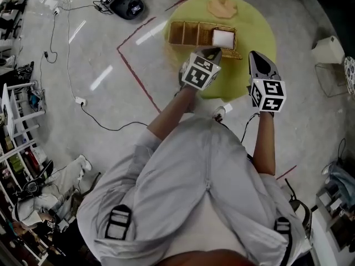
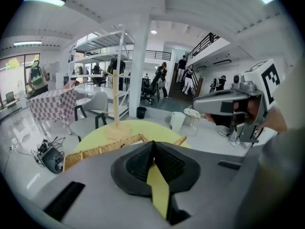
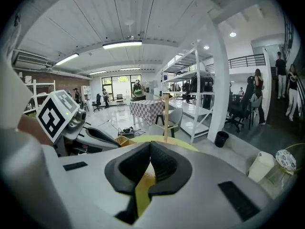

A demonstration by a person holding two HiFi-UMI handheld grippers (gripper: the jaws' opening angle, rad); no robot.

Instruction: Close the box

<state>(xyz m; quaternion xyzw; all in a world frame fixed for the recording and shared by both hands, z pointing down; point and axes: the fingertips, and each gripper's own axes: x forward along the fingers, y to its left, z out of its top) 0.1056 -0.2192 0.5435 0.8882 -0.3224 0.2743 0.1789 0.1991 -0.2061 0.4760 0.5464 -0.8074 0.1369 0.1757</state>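
A long wicker box (image 1: 201, 35) with dividers lies open on the round yellow table (image 1: 260, 24). A white item (image 1: 223, 37) fills its right compartment, and a wicker lid flap (image 1: 231, 54) hangs along its near side. My left gripper (image 1: 214, 52) is shut and empty, hovering at the box's near edge by the flap. In the left gripper view the box (image 2: 102, 149) shows just past the shut left gripper (image 2: 153, 144). My right gripper (image 1: 255, 56) is to the right of the box, above the table. Its own view shows the right gripper (image 3: 150, 147) shut with nothing held.
A wooden stand (image 1: 223, 5) rises at the table's far edge behind the box. On the floor lie a black device with cables (image 1: 127, 4), a white bin (image 1: 328, 50) to the right and shelving (image 1: 16, 121) to the left. People stand far off (image 2: 189, 78).
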